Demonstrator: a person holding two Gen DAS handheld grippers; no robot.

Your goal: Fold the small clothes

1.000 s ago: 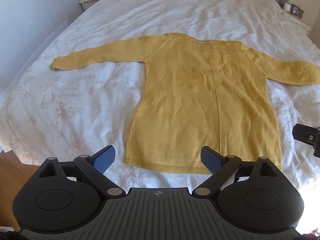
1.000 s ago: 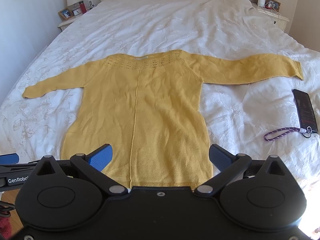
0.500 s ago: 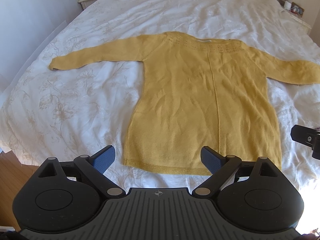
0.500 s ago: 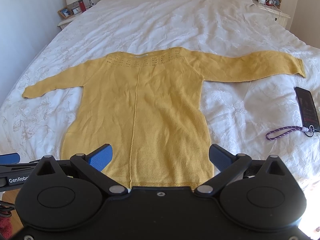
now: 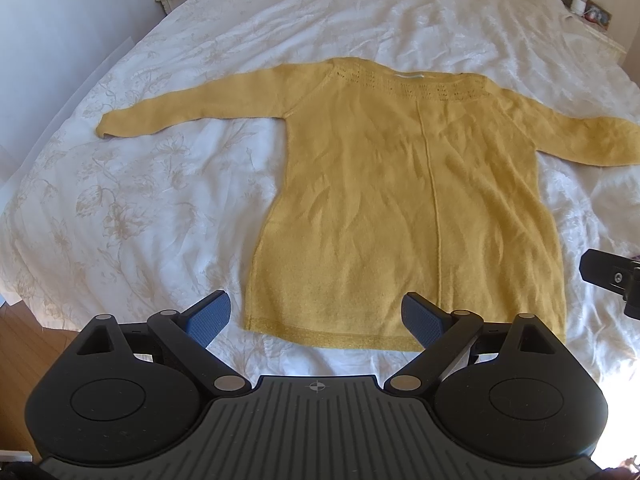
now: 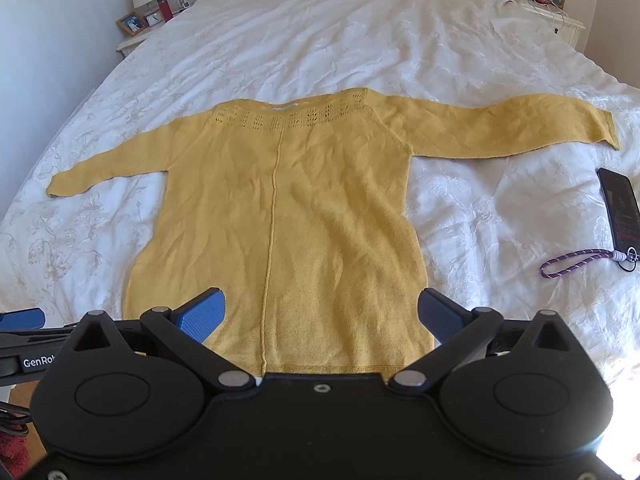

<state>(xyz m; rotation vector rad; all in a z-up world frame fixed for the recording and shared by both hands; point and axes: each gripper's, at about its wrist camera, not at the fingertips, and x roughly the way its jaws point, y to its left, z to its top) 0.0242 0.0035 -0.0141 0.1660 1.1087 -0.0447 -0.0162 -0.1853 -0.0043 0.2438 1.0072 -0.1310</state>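
Bed: white floral cover, fills both views; nightstands at the far corners.

Yellow sweater: lies flat on the near half of the bed, hem toward the grippers, neckline far, both sleeves spread out left and right. A centre seam runs from neck to hem. No fold made yet.

Phone: dark, on the cover at right, near the right cuff, a purple lanyard attached. Well apart from the sweater body.

Left gripper: released, jaws wide, holding nothing; hangs above the hem, near the left hem corner.
Right gripper: likewise released and empty, over the hem's right half.

Change over the last second: slight. In the left wrist view the sweater sits a little further right and lower; in the right wrist view the cloth reads slightly lower too. The sweater itself has not shifted on the cover. Jaw spread is the same in both.

Judgement: approach phase only. Folding has not begun; first grasp probably at a sleeve or hem corner.
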